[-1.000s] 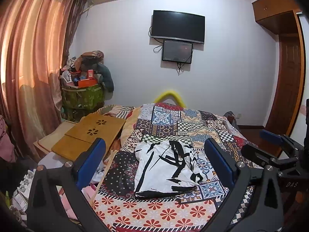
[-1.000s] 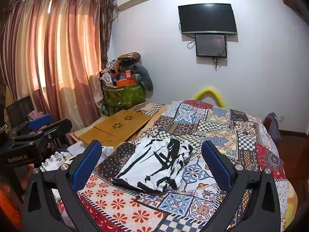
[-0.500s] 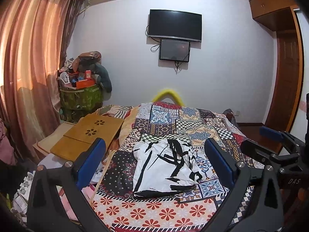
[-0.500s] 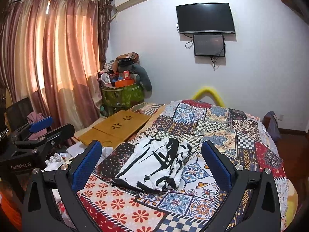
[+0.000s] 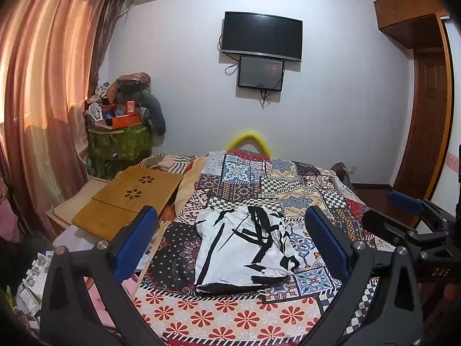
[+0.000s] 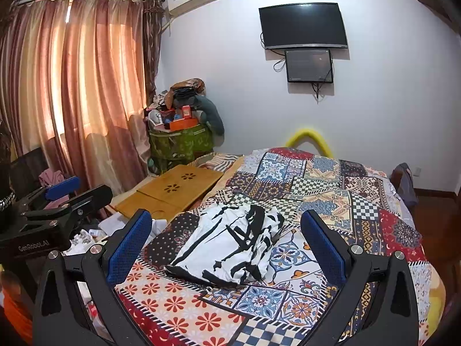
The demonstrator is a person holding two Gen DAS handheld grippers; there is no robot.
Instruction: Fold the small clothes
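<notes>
A bed [image 5: 230, 317] with a patchwork quilt [image 6: 331, 196] fills the room. Pink curtains [image 6: 86, 86] hang at the left, and a TV [image 5: 262, 36] is mounted on the far wall above a smaller screen [image 5: 260, 72]. A wooden lap desk [image 5: 132, 199] lies just beside the bed's left edge. A white shirt [image 5: 245, 245] with black strokes lies rumpled on the quilt, near the foot. The left gripper [image 5: 230, 242] and right gripper [image 6: 227, 248] both hang above the bed, jaws wide and holding nothing, the shirt framed between them.
</notes>
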